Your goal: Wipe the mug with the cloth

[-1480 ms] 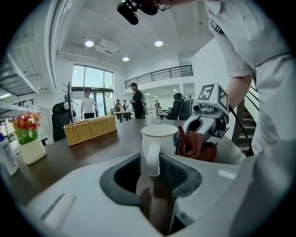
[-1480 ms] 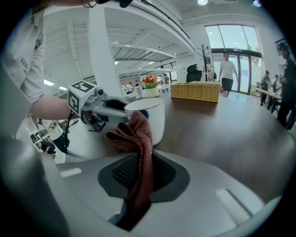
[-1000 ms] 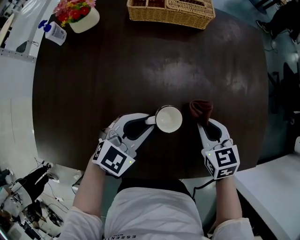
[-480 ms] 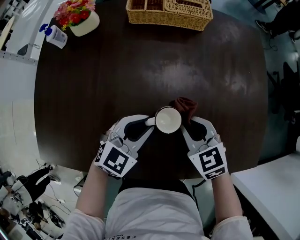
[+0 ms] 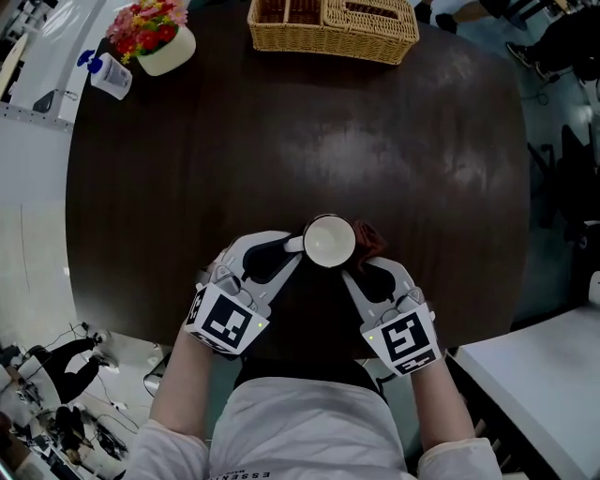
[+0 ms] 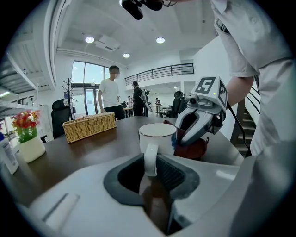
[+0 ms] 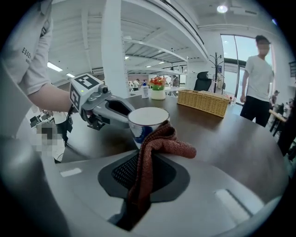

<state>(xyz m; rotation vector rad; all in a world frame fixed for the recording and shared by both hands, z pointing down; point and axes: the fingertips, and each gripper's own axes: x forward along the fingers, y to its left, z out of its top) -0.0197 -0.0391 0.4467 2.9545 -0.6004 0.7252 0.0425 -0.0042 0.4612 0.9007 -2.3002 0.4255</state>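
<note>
The left gripper (image 5: 292, 247) was clamped on the handle of the white mug (image 5: 329, 241), which stood upright on the dark table (image 5: 281, 141). The right gripper (image 5: 359, 265) was closed on the reddish-brown cloth (image 5: 372, 236), which touched the mug's right side. A wicker basket (image 5: 333, 23) stood at the far edge.

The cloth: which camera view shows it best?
The right gripper view: the cloth fills the centre, clamped in the jaws and lying against the mug. The head view shows a sliver; the left gripper view a dark lump.
</note>
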